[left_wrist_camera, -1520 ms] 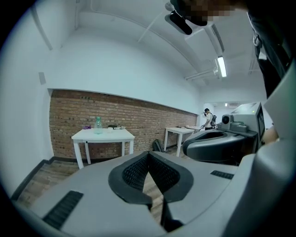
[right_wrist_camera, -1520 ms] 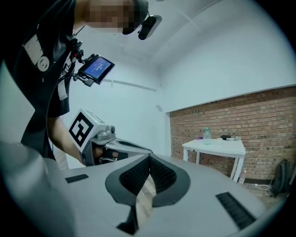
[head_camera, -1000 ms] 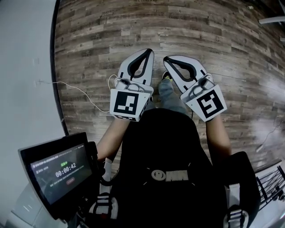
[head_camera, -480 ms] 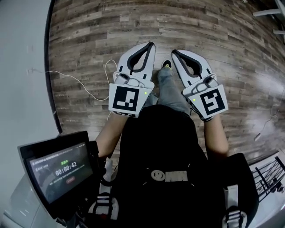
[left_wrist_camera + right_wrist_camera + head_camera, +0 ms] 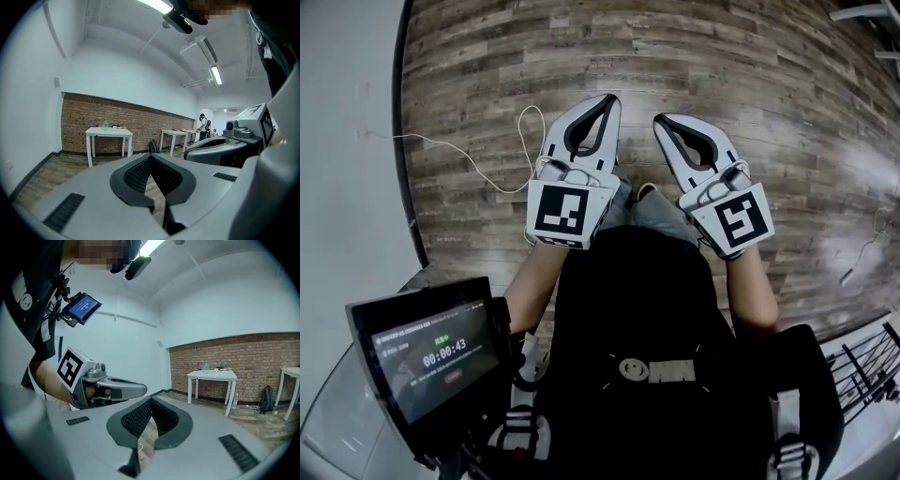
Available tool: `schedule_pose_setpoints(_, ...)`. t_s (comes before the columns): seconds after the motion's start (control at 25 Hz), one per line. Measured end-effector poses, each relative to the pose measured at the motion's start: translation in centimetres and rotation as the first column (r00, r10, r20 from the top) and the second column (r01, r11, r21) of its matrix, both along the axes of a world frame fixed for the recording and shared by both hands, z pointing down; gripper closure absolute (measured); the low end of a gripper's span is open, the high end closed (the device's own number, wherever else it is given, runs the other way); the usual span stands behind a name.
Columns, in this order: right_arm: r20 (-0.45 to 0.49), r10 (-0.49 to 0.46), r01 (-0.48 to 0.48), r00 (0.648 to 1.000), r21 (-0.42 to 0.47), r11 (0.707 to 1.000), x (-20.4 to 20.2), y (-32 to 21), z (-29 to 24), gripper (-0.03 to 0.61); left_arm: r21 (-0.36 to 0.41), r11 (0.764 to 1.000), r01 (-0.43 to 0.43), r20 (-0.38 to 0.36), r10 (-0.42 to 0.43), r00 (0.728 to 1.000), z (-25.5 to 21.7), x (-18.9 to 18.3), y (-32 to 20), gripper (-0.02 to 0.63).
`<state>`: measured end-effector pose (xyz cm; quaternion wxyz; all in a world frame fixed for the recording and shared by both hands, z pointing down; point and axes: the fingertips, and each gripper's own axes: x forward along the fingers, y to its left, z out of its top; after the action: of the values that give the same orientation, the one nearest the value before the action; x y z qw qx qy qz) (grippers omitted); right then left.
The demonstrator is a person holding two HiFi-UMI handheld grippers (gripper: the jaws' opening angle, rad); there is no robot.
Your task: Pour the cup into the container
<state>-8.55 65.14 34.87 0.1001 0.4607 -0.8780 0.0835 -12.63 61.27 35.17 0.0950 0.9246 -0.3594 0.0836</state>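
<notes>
Well, both tongs are held out low ahead of me over the wooden floor point(image 5: 722, 56), side by side and a little apart. The left tongs point(image 5: 606, 99) are closed, their ribbed pads meeting at the tip with nothing between them; through the hollow behind the pads I see only floorboards. The right tongs point(image 5: 662, 120) are closed the same way and carry nothing. A thin white cable point(image 5: 459, 150) lies on the floor to the left of the left tongs. A small screen point(image 5: 431, 356) sits on the rig at my lower left.

Both gripper views look across the room to a brick wall point(image 5: 140, 122). A white desk point(image 5: 108, 136) stands against it, well apart from the tongs, with a pale bottle point(image 5: 106, 123) and some small things on top. They are too small to name, so I cannot tell whether the cup or the container is among them. Further right stands a second desk point(image 5: 174, 133), with a dark backpack point(image 5: 152, 146) on the floor between the two and a person point(image 5: 203, 126) beyond.
</notes>
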Motion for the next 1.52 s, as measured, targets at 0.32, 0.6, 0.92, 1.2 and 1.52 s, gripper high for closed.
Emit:
schedule_pose_setpoints(0.32,0.068,0.025,-0.028,0.997,0.035,0.999,2.1,9.8,-1.1,0.572,0.026,1.000,0.015,0.007,-0.015,1.000,-0.7,1.4,10.6,0.612)
schedule_pose_setpoints(0.6,0.143,-0.002,-0.003,0.990,0.041,0.999,2.0,17.1,-3.0,0.572,0.018,0.998,0.061,0.033,-0.061,0.998,-1.7,0.4,19.1,0.612)
schedule_pose_setpoints(0.92,0.092,-0.018,0.015,0.996,0.036,0.999,0.0,18.6,-1.6,0.572,0.006,0.999,0.039,0.034,-0.039,0.999,-1.0,-0.6,20.3,0.612)
schedule_pose_setpoints(1.2,0.075,0.009,-0.011,0.997,0.029,1.000,-1.2,20.0,-0.9,0.572,0.014,1.000,0.002,0.027,-0.003,1.000,-0.4,-0.9,21.5,0.612)
schedule_pose_setpoints(1.52,0.009,0.044,-0.044,0.999,0.058,0.997,-9.1,29.8,-1.7,0.572,0.038,0.999,-0.022,-0.013,0.023,1.000,-1.6,-8.2,31.0,0.612)
